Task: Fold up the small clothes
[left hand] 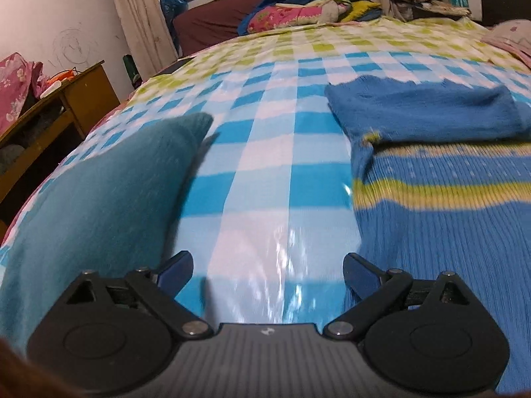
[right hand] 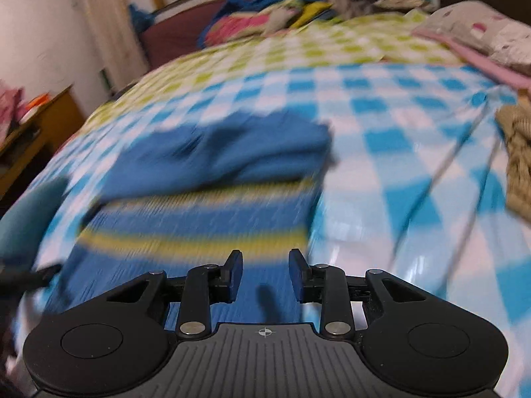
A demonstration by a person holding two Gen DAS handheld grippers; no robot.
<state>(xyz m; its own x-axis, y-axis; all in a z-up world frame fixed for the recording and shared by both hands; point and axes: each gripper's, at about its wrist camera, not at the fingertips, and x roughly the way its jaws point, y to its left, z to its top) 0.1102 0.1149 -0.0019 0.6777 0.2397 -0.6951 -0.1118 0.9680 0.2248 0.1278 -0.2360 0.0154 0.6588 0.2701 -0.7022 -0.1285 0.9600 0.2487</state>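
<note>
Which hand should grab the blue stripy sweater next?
Probably the right. The right tool hangs open just above the blue stripy sweater; the left tool is over bare checked sheet, sweater beside it.

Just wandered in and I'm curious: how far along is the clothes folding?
Partly done: the blue striped sweater lies on the checked bedsheet with its top folded over. Nothing is held; left gripper and right gripper are open. The teal garment looks unfolded.

A clear strip of checked sheet (left hand: 265, 172) runs between the teal garment (left hand: 99, 199) and the blue striped sweater (left hand: 448, 199); bedding (left hand: 298, 13) crowds the far end.
</note>
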